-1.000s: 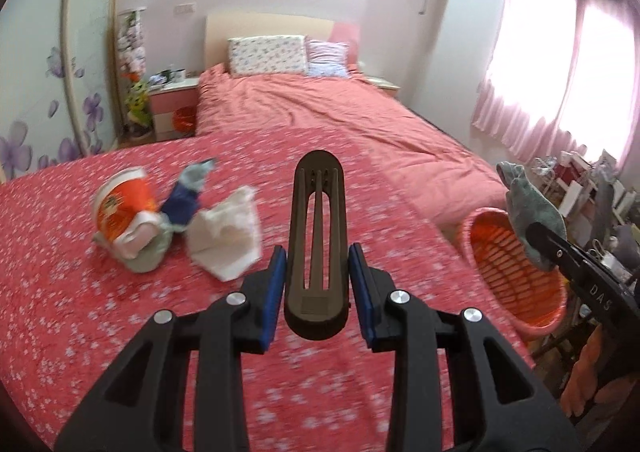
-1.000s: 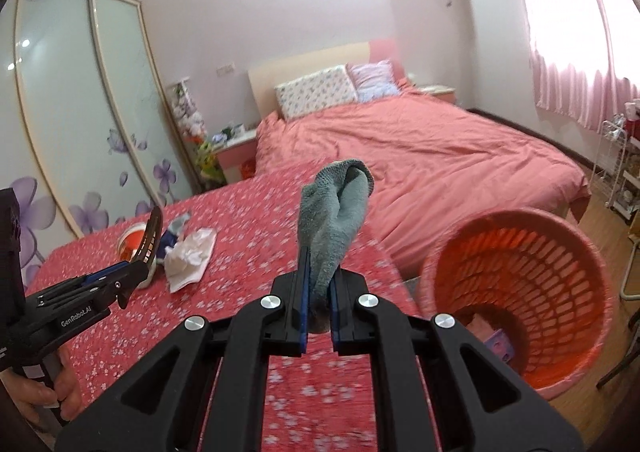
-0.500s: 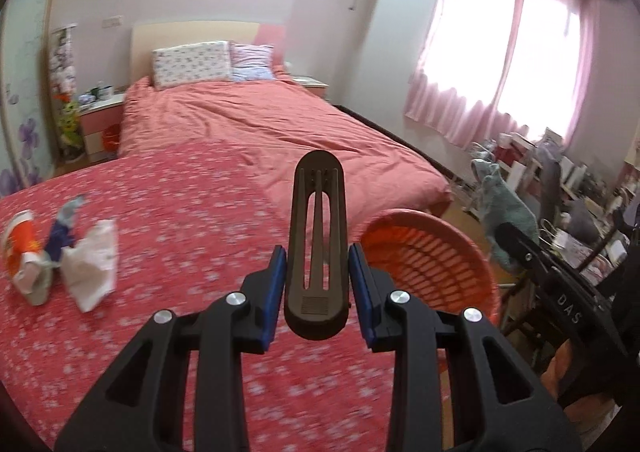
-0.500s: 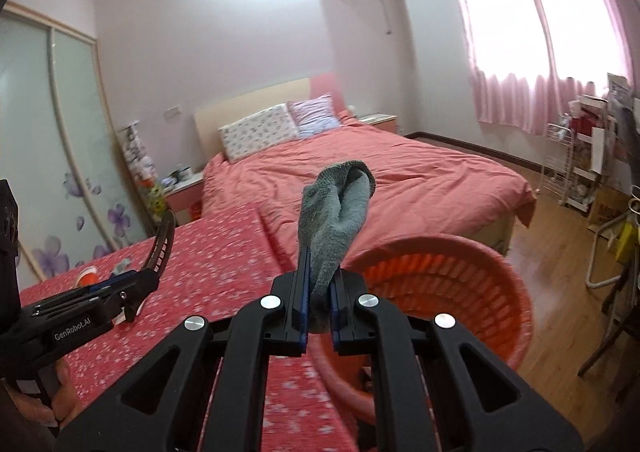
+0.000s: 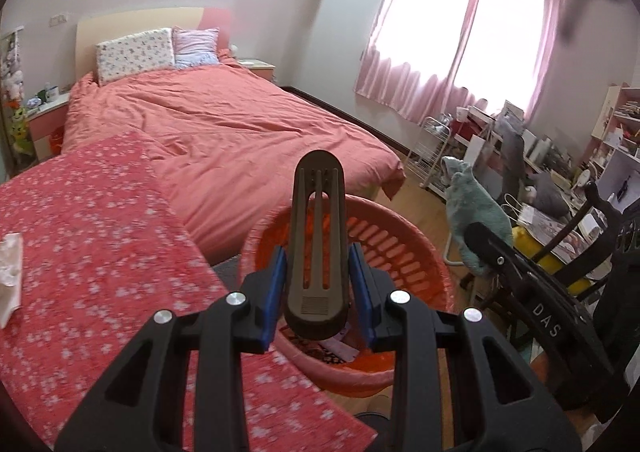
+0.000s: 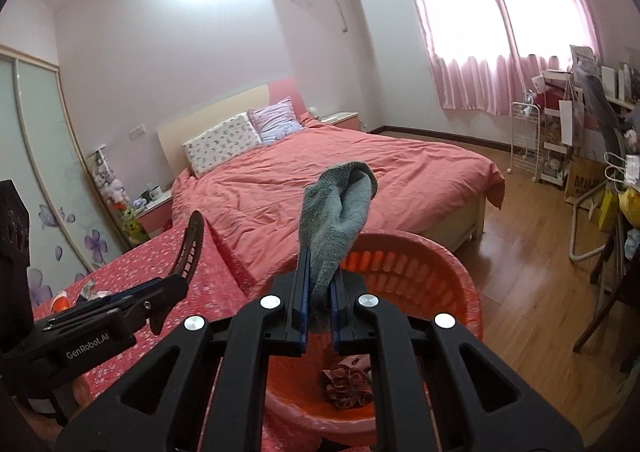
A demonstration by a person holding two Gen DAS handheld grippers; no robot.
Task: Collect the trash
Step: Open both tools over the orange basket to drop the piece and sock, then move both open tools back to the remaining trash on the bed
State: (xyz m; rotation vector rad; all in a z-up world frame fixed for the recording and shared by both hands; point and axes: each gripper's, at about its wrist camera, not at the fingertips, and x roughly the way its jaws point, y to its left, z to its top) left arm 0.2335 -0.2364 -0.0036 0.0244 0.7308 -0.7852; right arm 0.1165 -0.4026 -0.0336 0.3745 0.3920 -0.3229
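While both grippers hover over the orange basket (image 6: 404, 264), the right gripper (image 6: 318, 316) pinches a grey-green sock (image 6: 336, 220) above its near rim; the left gripper (image 5: 318, 292) clamps a dark slotted plastic piece (image 5: 318, 236), long axis pointing across its mouth.

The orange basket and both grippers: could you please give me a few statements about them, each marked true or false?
1. The right gripper is shut on a grey-green sock. True.
2. The left gripper holds a white tissue. False: it grips a dark slotted tool.
3. The orange basket is empty. False: some trash lies at its bottom.
4. The sock is already in the basket. False: it is clamped above it.
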